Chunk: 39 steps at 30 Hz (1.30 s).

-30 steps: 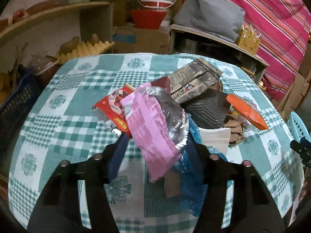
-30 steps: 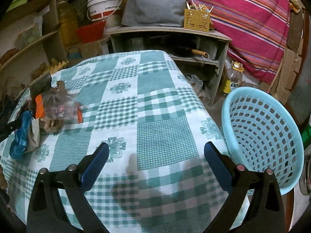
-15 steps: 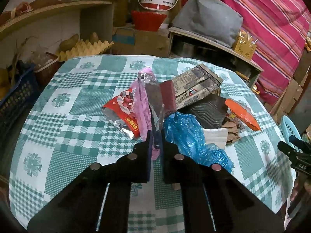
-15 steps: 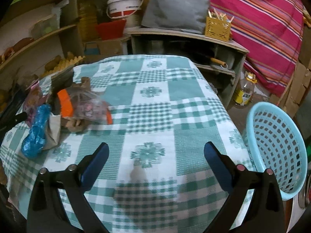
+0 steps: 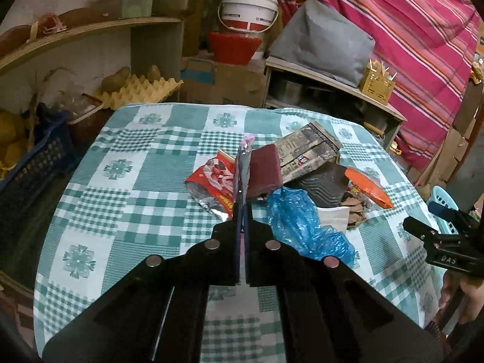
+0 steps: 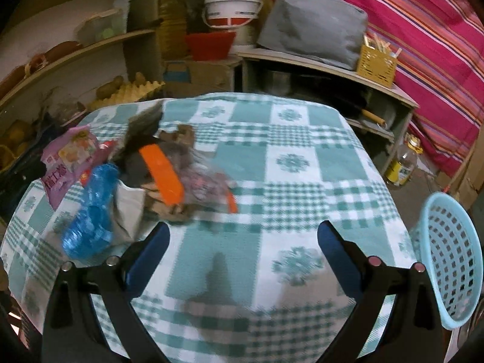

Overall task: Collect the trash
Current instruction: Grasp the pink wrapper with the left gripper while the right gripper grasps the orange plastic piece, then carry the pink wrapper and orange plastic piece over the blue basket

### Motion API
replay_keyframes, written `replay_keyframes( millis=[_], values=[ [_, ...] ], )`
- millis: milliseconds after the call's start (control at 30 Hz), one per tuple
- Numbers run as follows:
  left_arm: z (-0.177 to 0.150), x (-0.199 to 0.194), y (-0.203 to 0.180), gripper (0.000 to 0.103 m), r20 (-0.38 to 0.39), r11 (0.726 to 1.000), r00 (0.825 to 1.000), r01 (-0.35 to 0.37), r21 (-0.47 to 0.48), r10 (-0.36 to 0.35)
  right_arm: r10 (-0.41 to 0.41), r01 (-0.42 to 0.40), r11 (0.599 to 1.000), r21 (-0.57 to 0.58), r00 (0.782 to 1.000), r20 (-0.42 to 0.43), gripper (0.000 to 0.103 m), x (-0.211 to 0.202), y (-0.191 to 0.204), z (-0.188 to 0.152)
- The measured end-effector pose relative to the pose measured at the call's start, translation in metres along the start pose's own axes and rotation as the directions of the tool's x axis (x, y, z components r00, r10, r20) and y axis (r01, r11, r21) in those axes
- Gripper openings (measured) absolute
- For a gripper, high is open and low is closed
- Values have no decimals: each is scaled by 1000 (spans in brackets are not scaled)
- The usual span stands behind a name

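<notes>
Presently the left tongs (image 5: 242, 211) are clamped together on a pink wrapper (image 5: 243, 163), which stands edge-on between the blue pads in the left wrist view and rises above the fingertips. From the right wrist view the same pink wrapper (image 6: 68, 165) shows its printed face at the left edge of the surface (image 6: 290, 163), held above the checked green and white cloth.

The right tongs (image 6: 243, 242) stand wide apart with nothing between them, over a bare stretch of cloth near the front edge. They appear in the left wrist view at the far right (image 5: 435, 227), beside the person's hand.

Remaining trash lies in one heap on the surface (image 5: 136, 181). A red snack packet (image 5: 211, 187) lies just behind the left fingertips, touching a dark red flat piece (image 5: 264, 172). A printed carton (image 5: 308, 152) leans behind that piece. A black ribbed item (image 5: 323, 186) sits beside the carton. A crumpled blue plastic bag (image 5: 305, 227) lies nearest the left tongs on the right side, partly over a white paper piece (image 5: 332, 216). An orange wrapper (image 5: 367, 187) rests on brown scraps at the right of the heap.

A light blue basket (image 6: 450, 260) stands off the surface at its right edge, tilted with its opening toward the surface; whether it holds anything cannot be told.
</notes>
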<state>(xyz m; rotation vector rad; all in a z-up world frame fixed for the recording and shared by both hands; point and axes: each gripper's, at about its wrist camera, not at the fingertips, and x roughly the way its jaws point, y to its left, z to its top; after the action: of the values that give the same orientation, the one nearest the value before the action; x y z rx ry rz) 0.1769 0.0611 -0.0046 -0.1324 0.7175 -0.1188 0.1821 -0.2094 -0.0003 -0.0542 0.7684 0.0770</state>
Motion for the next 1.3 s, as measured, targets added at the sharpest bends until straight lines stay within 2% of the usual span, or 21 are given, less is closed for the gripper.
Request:
replay_keyframes(
  millis=[133, 300, 333, 467, 500, 633, 667, 967, 1300],
  values=[
    [-3, 2, 8, 0, -10, 1000, 1000, 0, -12, 0, 16, -15, 999, -44, 1000, 9, 96, 5, 19, 12],
    [-6, 3, 10, 0, -14, 1000, 1000, 1, -10, -1, 20, -22, 997, -77, 999, -26, 95, 24, 35, 23],
    [-6, 3, 10, 0, -14, 1000, 1000, 2, -5, -2, 21, -23, 996, -86, 999, -29, 92, 27, 37, 24],
    [-7, 6, 10, 0, -20, 1000, 1000, 5, 2, -5, 43, -48, 993, -107, 998, -47, 66, 32, 44, 31],
    [-7, 7, 10, 0, -22, 1000, 1000, 6, 1, -6, 57, -62, 993, -101, 997, -53, 63, 33, 43, 33],
    [-7, 8, 5, 0, -24, 1000, 1000, 11, 5, -11, 105, -111, 991, -71, 991, -77, 37, 37, 36, 33],
    [-7, 9, 4, 0, -25, 1000, 1000, 12, 8, -12, 110, -115, 991, -64, 991, -77, 34, 38, 33, 32],
    [-1, 0, -10, 0, 3, 1000, 1000, 10, 23, -11, 115, -115, 993, -14, 993, 6, 18, 15, 0, 32],
    [11, -25, -43, 0, 61, 997, 997, 42, 59, -46, 87, -89, 995, 35, 994, 62, 18, -19, -45, 24]
  ],
)
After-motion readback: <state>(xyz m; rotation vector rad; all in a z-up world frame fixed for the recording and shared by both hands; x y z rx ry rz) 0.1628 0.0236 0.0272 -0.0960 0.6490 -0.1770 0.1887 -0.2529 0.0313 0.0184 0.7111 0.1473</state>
